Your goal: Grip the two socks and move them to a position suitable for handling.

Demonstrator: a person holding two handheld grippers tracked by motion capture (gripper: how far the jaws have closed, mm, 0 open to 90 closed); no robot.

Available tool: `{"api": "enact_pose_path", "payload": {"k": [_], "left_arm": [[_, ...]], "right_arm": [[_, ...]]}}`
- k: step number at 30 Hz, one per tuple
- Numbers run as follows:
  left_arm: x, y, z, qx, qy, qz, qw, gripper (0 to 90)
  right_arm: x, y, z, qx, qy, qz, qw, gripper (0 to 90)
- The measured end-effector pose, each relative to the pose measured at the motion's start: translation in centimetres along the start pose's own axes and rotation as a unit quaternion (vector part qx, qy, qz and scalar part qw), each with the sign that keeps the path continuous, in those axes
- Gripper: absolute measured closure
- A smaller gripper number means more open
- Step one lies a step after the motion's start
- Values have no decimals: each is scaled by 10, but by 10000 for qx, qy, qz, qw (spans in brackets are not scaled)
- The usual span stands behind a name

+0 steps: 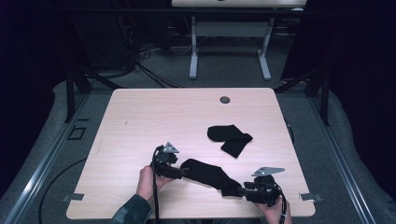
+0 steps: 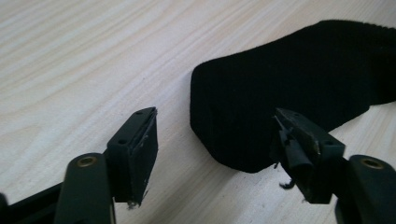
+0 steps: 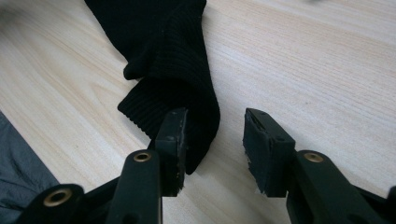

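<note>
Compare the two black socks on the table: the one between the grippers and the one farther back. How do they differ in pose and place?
The near sock lies stretched out long between the left gripper and the right gripper; the far sock lies folded into a short bent shape. The near sock has a gripper at each end; the far sock lies apart from both. Both are black and rest on the wooden table.
</note>
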State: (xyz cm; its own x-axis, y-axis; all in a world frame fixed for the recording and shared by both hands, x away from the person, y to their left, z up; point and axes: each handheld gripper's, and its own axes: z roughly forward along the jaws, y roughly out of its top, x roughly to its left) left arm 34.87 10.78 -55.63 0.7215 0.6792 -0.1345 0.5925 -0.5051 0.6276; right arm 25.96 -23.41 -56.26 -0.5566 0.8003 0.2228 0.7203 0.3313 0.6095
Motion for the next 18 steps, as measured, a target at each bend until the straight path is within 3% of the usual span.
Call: {"api": "enact_pose_path", "payload": {"k": [5, 10, 16, 18], "left_arm": [[2, -1, 3, 48, -36, -38, 10000, 445], [2, -2, 5, 57, -44, -10, 10000, 519], [2, -3, 5, 102, -51, 20, 9999, 617], [2, -4, 6, 162, -33, 23, 9999, 650]], "right_arm": [[2, 0, 0, -136, -32, -98, 9999, 625], [3, -1, 2, -40, -66, -96, 9999, 632], [1, -2, 4, 56, 181, 17, 9998, 643], [1, -2, 5, 61, 139, 38, 9999, 644]]}}
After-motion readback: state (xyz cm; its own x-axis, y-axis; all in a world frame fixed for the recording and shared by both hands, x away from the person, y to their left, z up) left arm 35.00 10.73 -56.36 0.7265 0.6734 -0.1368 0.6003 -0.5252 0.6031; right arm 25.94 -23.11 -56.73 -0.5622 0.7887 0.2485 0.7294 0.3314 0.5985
